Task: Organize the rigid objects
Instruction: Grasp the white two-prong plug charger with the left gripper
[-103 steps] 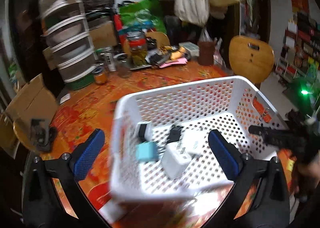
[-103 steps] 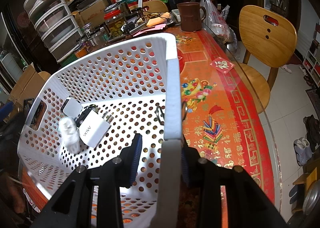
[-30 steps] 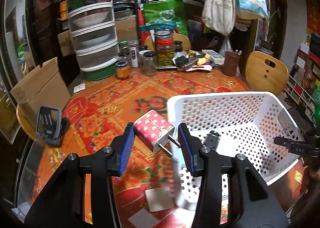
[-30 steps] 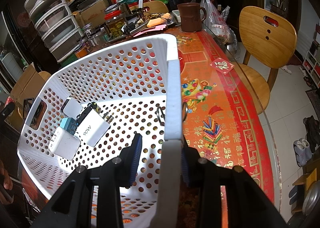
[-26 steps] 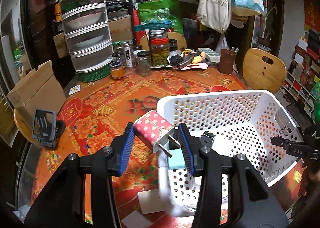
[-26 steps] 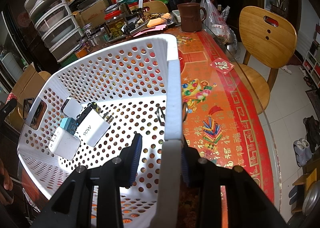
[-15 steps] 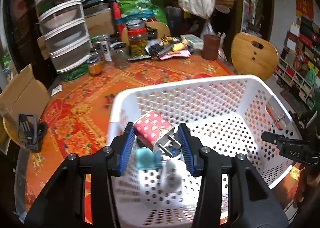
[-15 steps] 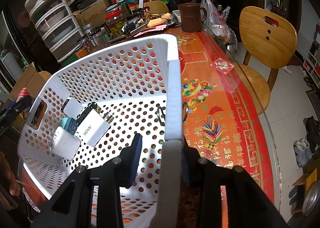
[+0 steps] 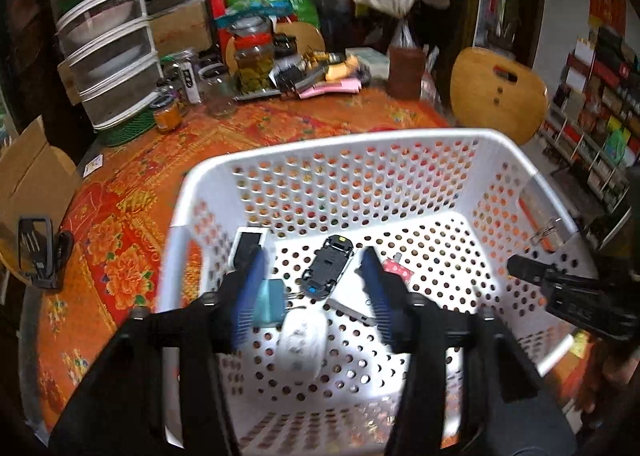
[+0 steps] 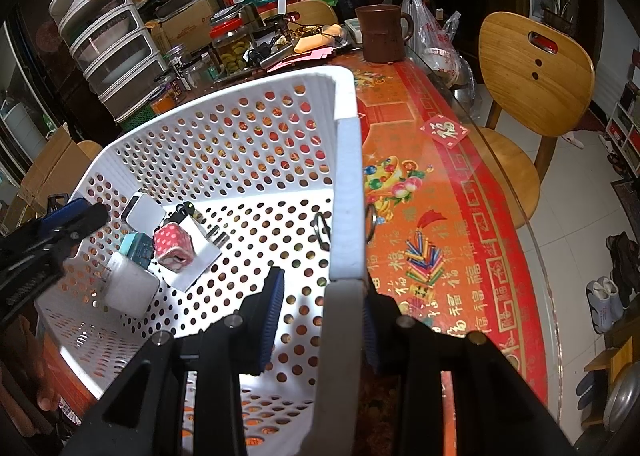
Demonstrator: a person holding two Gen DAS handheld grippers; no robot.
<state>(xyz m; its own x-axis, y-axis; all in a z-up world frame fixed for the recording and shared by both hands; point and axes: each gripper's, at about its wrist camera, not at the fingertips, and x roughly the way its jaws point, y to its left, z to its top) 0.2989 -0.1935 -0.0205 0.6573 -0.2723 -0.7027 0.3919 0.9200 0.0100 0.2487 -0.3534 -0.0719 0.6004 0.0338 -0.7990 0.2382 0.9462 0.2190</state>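
Dropped since the earlier frame: pink white-dotted plug-in charger, now lying on white chargers on the floor of the white perforated plastic basket, ahead of the left tool, whose jaws have just been opening and stand wide, empty. Mostly hidden behind that tool's right finger in the left view. Clamped on the basket's rim: right tool, narrow. Blurred: teal charger. Readable on the tabletop: red card marked 福.
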